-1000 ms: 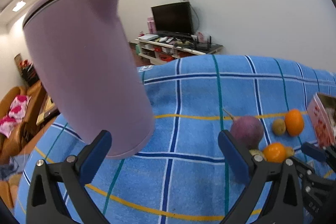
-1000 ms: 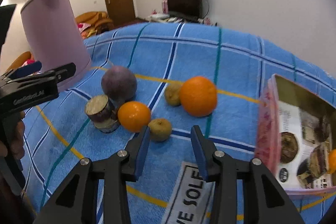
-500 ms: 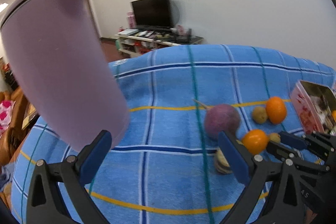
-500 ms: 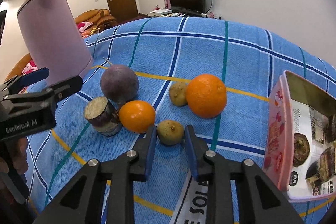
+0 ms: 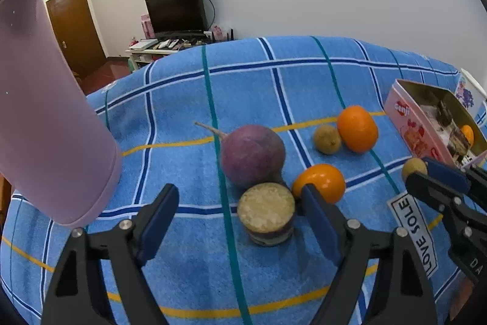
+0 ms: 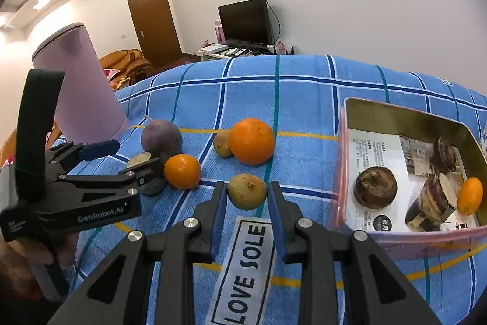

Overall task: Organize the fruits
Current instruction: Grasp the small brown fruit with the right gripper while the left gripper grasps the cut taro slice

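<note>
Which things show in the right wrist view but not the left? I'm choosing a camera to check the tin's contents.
Only the right wrist view shows the tin floor: a brown root, a cut piece, a small orange. Only the left view shows the cut root whole, between the open left gripper. Both show the right gripper around the small brownish fruit, the purple radish, and the oranges.

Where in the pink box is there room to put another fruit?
Inside the pink rectangular tin box, bare printed paper shows along the far side, between the brown round taro and the back wall. The right corner is crowded: a small orange and cut purple-skinned pieces sit close together. The right gripper brackets a small yellow-brown fruit.
</note>
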Action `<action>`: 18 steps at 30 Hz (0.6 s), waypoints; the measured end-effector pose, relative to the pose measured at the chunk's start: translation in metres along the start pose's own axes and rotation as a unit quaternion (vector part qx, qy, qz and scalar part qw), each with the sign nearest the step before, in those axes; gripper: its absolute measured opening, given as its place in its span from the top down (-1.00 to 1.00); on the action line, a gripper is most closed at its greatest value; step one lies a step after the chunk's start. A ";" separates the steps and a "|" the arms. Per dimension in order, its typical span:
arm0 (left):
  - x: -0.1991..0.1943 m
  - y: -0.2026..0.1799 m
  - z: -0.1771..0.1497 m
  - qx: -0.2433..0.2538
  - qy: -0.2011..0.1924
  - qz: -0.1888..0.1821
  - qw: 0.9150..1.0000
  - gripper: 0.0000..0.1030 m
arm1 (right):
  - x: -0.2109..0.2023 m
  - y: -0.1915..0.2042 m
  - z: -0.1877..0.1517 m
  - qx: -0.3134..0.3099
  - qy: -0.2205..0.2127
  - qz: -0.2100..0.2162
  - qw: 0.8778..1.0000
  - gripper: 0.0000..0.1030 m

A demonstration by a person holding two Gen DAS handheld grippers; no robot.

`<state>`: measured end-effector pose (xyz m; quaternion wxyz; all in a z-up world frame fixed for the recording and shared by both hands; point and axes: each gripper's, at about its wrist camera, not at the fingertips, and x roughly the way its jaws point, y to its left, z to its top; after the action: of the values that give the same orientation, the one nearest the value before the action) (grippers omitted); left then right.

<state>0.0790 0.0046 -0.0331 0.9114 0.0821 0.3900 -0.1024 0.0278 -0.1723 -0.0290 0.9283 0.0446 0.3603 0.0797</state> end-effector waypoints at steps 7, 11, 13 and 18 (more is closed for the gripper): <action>0.003 0.005 -0.003 -0.010 0.024 -0.035 0.999 -0.64 | 0.003 0.004 -0.001 -0.007 0.004 0.003 1.000 0.43; 0.011 0.005 -0.007 0.022 0.054 -0.024 0.998 -0.68 | 0.007 0.001 -0.001 0.001 0.013 0.007 1.000 0.43; 0.013 0.007 -0.007 0.010 0.053 -0.028 0.998 -0.70 | 0.008 0.000 0.000 0.003 0.014 0.009 1.000 0.43; 0.014 0.001 -0.006 0.005 0.029 0.000 1.000 -0.59 | 0.005 0.004 0.000 -0.008 0.005 0.008 1.000 0.43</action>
<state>0.0845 0.0057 -0.0473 0.8991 0.0898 0.4160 -0.1021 0.0309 -0.1673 -0.0320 0.9261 0.0395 0.3640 0.0906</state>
